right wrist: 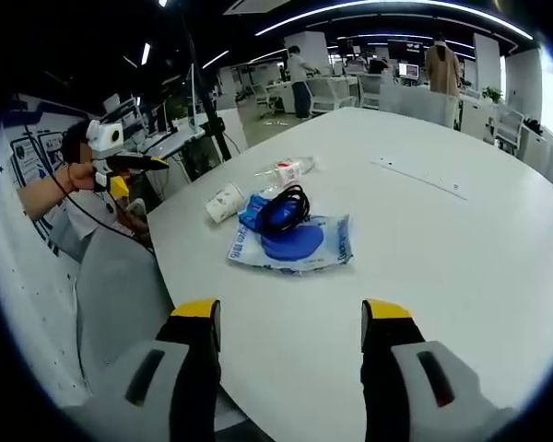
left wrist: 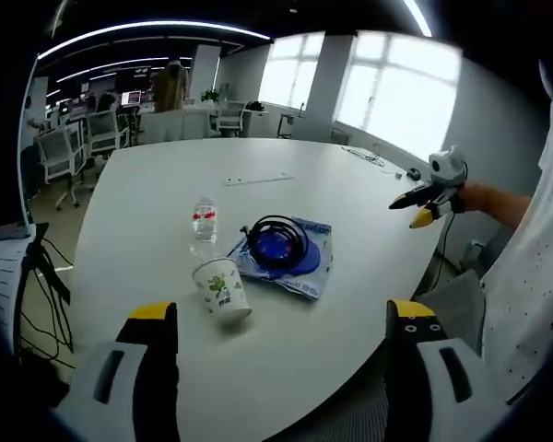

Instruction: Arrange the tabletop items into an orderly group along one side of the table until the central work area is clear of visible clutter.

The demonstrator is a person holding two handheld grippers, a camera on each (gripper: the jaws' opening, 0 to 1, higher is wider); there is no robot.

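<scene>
On the white table [left wrist: 166,184] a small cluster sits near the front edge. A clear water bottle [left wrist: 203,226] with a red label is next to a paper cup [left wrist: 223,290] tipped on its side. Right of them a coiled black cable [left wrist: 276,238] rests on a blue disc, which lies on a blue-and-white plastic pack [left wrist: 311,267]. My left gripper [left wrist: 281,318] is open, short of the cup. In the right gripper view the cup [right wrist: 225,201], bottle [right wrist: 284,171], cable [right wrist: 283,210] and pack [right wrist: 300,249] lie beyond my open right gripper [right wrist: 291,313].
A thin white strip [left wrist: 258,179] lies further in on the table, also in the right gripper view as the strip [right wrist: 419,177]. A thin cable [left wrist: 373,158] trails near the far right edge. Office chairs [left wrist: 74,147], desks and people stand behind the table.
</scene>
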